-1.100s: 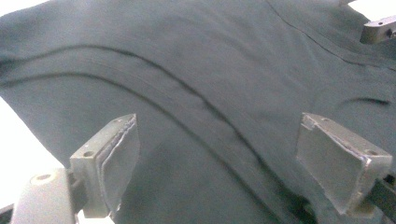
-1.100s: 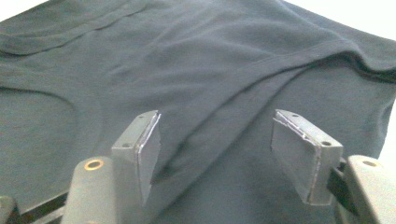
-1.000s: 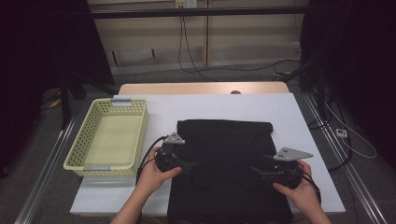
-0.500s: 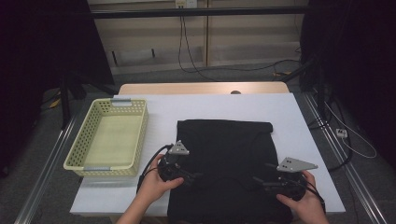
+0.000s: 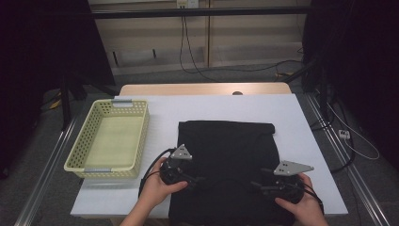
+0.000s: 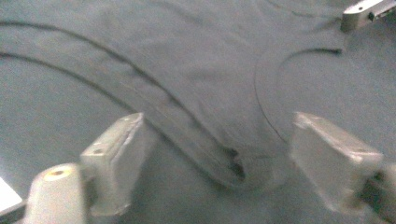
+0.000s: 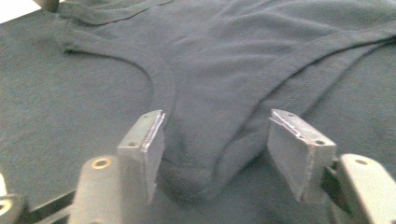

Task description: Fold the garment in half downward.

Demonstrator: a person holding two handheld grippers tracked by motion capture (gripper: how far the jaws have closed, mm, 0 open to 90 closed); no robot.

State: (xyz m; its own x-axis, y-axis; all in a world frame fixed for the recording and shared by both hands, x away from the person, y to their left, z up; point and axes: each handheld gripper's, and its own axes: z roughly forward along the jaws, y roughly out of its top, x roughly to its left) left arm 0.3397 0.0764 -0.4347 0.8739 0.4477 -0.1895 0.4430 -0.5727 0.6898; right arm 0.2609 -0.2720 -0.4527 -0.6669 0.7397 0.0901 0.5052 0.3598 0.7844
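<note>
Two grippers work the near part of a black T-shirt (image 5: 226, 165) lying flat on the white table (image 5: 291, 117), right of the yellow basket (image 5: 113, 141). Left gripper (image 6: 215, 149): jaws have just been closing, a raised fold of cloth between them, pads not yet pressing. Right gripper (image 7: 215, 144): jaws likewise closing around a bunched fold by the sleeve seam, a gap on both sides. Judged step: taking hold for a fold. Next move calls for both pairs to pinch fully before lifting together.
</note>
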